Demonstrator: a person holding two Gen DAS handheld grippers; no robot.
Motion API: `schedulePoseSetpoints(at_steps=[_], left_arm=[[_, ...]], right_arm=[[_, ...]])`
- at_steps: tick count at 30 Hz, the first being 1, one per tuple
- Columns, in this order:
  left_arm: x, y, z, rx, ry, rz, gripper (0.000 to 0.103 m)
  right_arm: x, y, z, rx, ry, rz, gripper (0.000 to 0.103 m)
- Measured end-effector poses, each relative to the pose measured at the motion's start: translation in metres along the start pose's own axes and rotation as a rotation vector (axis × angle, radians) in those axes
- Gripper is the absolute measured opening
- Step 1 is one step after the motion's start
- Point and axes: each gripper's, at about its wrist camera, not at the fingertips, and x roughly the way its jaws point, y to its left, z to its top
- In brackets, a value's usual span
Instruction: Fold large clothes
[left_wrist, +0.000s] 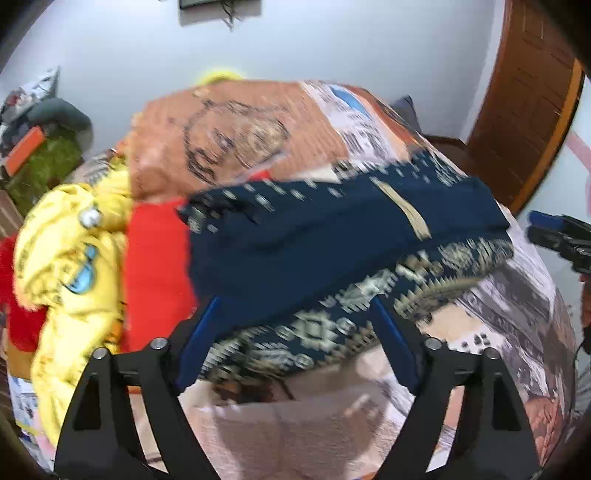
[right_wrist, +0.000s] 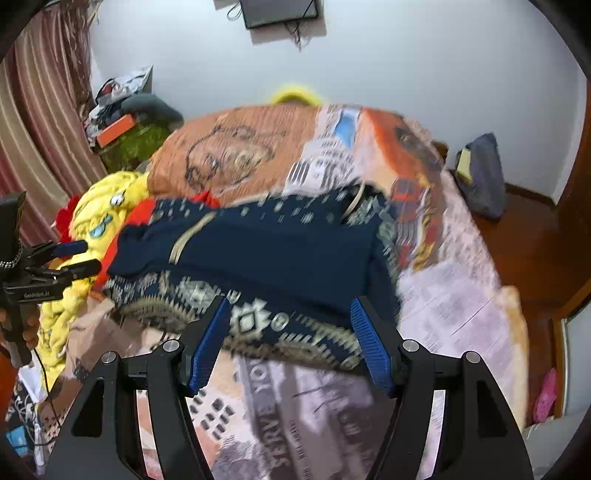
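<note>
A: How many garments on the bed (right_wrist: 461, 288)?
B: 1 navy patterned garment (right_wrist: 280, 258), folded. Beside it 1 yellow garment (left_wrist: 74, 258) and 1 red one (left_wrist: 155, 273).
A: And tongs?
B: 2: the left tongs (left_wrist: 295, 343) and the right tongs (right_wrist: 290, 347), each with 2 blue pads.
A: Anything else?
B: 1 orange box (right_wrist: 115, 129), 1 wall screen (right_wrist: 280, 13).

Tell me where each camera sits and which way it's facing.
Left wrist: on the left tool, angled down over the navy patterned garment on the bed's printed bedspread; own open fingers frame it, the right tool at the right edge.
Right wrist: on the right tool, angled down likewise; left tool at the left edge.
Shared: garment, bedspread, yellow clothing.
</note>
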Motion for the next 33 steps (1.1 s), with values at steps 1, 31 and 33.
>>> schedulePoseSetpoints(at_steps=[1,31,33], left_arm=[[0.007,-0.003,-0.003,0.005,0.015,0.010,0.083],[0.062,0.070,0.159,-0.133,-0.091,0.202,0.088],[0.053,0.068,0.156,-0.119,-0.103,0.202,0.088]], right_arm=[[0.009,0.002,-0.004,-0.005,0.022,-0.003,0.064],[0.075,-0.032,0.121,0.010,-0.023,-0.208,0.070],[0.067,-0.027,0.116,0.018,-0.037,-0.168,0.070]])
